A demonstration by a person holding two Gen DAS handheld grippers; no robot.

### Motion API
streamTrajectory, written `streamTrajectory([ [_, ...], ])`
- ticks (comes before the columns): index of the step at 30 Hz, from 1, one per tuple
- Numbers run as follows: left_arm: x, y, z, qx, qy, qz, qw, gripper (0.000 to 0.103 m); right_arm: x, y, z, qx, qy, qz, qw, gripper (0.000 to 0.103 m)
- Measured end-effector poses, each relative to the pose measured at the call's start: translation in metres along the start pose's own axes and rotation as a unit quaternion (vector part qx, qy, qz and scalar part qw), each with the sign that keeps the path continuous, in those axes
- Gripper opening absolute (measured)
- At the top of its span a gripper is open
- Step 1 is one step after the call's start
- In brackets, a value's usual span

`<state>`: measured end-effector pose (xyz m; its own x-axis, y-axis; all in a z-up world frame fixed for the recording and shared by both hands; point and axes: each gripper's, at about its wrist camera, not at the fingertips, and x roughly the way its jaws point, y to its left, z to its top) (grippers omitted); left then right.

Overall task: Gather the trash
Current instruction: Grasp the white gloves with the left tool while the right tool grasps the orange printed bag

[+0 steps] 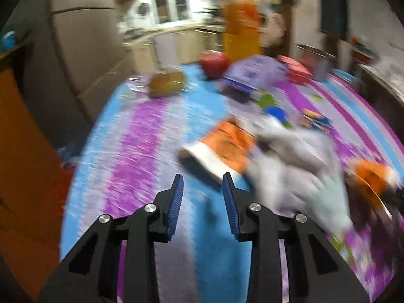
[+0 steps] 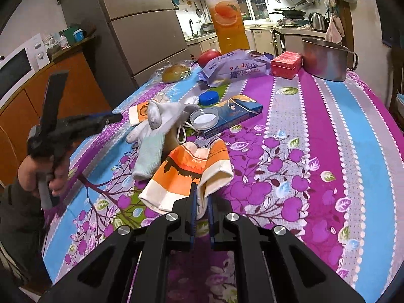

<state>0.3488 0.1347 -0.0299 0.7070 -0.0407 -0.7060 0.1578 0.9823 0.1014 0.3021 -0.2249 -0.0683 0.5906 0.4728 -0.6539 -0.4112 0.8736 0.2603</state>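
My right gripper [image 2: 201, 195] is shut on the near edge of an orange and white paper bag [image 2: 186, 174] that rests on the table. Beyond it lie a white glove [image 2: 151, 131], a second orange wrapper [image 2: 140, 111], a clear lid [image 2: 203, 118], a blue cap [image 2: 209, 98] and a blue carton [image 2: 234, 115]. My left gripper [image 1: 202, 184] is open and empty above the tablecloth, just short of the orange wrapper [image 1: 227, 146] and the glove [image 1: 298, 161]. The left wrist view is motion-blurred. The left gripper also shows in the right wrist view [image 2: 111, 118].
At the far end of the flowered tablecloth [image 2: 315, 131] stand a juice bottle [image 2: 228, 17], a red apple [image 2: 209, 55], a purple snack bag [image 2: 234, 69], a wrapped bun [image 2: 175, 72], a red box [image 2: 286, 64] and a steel pot [image 2: 325, 58]. A fridge [image 2: 141, 25] and an orange cabinet [image 2: 50, 88] stand on the left.
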Motion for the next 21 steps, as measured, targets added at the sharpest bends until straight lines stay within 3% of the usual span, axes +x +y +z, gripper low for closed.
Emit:
streamTrajectory([
  [3, -0.001, -0.016, -0.012, 0.027, 0.004, -0.05, 0.9984, 0.031, 0.002, 0.001, -0.004, -0.001, 0.004, 0.002, 1.0, 0.008],
  [11, 0.002, -0.029, -0.011, 0.026, 0.001, -0.099, 0.9948, 0.031, 0.0, 0.001, -0.006, 0.001, 0.004, 0.007, 1.0, 0.008],
  [21, 0.026, -0.03, -0.012, 0.01, 0.028, -0.102, 0.9943, 0.031, 0.001, 0.003, -0.005, -0.001, 0.004, 0.007, 1.0, 0.008],
])
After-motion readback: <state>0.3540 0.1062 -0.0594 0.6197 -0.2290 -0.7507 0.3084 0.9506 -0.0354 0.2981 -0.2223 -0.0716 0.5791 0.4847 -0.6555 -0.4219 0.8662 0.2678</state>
